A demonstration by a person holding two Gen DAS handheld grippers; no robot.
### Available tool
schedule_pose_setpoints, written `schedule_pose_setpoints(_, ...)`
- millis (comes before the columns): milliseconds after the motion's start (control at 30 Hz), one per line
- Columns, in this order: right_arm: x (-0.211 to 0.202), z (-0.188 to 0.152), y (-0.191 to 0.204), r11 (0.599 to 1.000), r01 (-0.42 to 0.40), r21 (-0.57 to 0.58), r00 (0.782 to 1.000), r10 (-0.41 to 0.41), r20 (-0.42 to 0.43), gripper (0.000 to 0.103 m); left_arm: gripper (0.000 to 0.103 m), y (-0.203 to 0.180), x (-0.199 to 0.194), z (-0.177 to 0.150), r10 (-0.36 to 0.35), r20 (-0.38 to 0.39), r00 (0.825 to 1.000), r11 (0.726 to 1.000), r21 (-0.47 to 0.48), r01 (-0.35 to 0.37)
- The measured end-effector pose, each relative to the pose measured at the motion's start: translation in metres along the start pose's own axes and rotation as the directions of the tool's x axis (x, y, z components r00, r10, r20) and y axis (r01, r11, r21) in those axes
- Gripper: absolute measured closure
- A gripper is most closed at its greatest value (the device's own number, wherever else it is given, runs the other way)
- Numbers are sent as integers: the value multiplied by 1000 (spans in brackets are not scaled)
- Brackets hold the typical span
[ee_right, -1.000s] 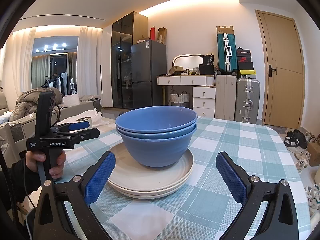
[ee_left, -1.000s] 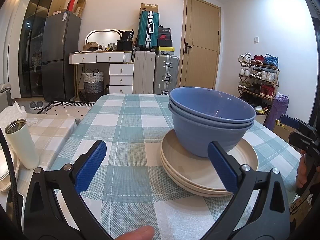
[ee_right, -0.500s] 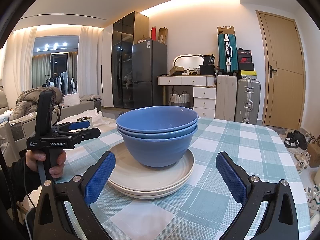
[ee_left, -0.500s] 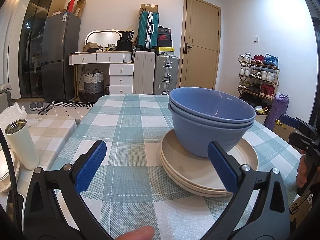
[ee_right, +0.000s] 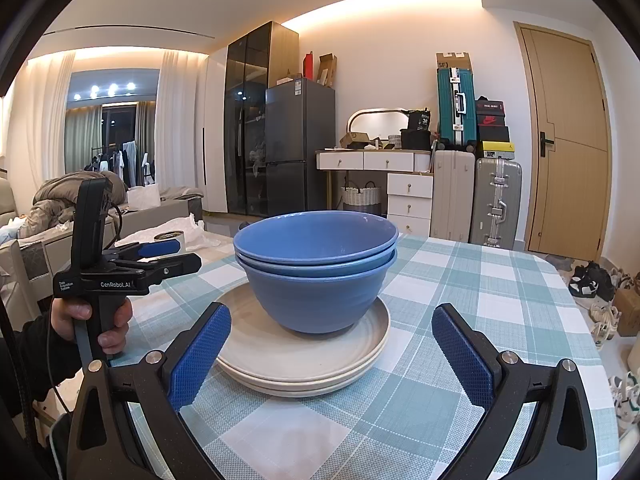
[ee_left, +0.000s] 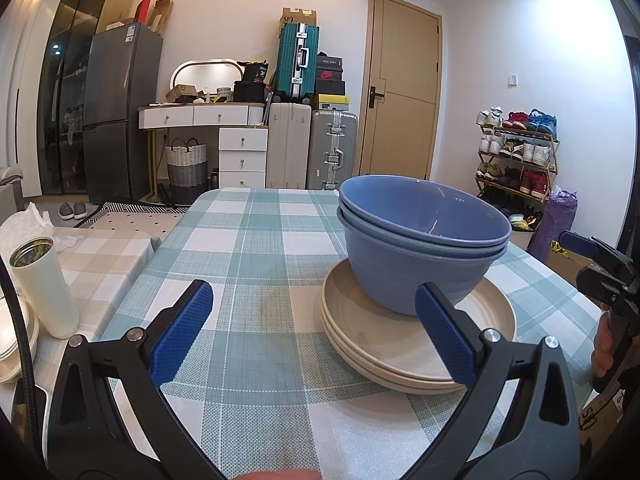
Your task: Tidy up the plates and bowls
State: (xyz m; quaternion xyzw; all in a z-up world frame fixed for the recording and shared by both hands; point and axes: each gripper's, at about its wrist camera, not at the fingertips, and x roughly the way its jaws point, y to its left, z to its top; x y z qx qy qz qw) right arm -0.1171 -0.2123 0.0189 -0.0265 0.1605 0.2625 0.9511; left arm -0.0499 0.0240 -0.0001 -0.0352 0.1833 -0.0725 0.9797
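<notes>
The blue bowls (ee_right: 316, 272) sit one inside the other, two of them, on top of a pile of cream plates (ee_right: 300, 356). The pile rests on the counter (ee_right: 480, 300) with its checked cloth.

The right tongs (ee_right: 332, 356) are spread wide and hold nothing. The pile lies straight ahead of them, right in the middle of the gap, and the near plate edge is just past the blue pads.

The left tongs (ee_left: 316, 332) are wide too, and empty. For them the bowls (ee_left: 420, 240) and plates (ee_left: 416, 340) lie ahead and off to the right side, behind the right pad.

So I think the right tongs are better lined up to reach in. The bowls are round, so no side is longer than another.

Both bowls look empty inside. A white cup (ee_left: 42, 284) stands well apart on the left.
</notes>
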Motion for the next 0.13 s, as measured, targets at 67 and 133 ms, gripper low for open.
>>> schedule_pose_setpoints(67, 0, 0, 0, 1000, 0, 0, 1000, 0, 0, 1, 2, 0, 2, 0, 1, -2, 1000, 1000, 0, -1)
schedule_pose_setpoints(133, 0, 0, 0, 1000, 0, 0, 1000, 0, 0, 1, 2, 0, 1, 0, -1, 0, 1000, 1000, 0, 1)
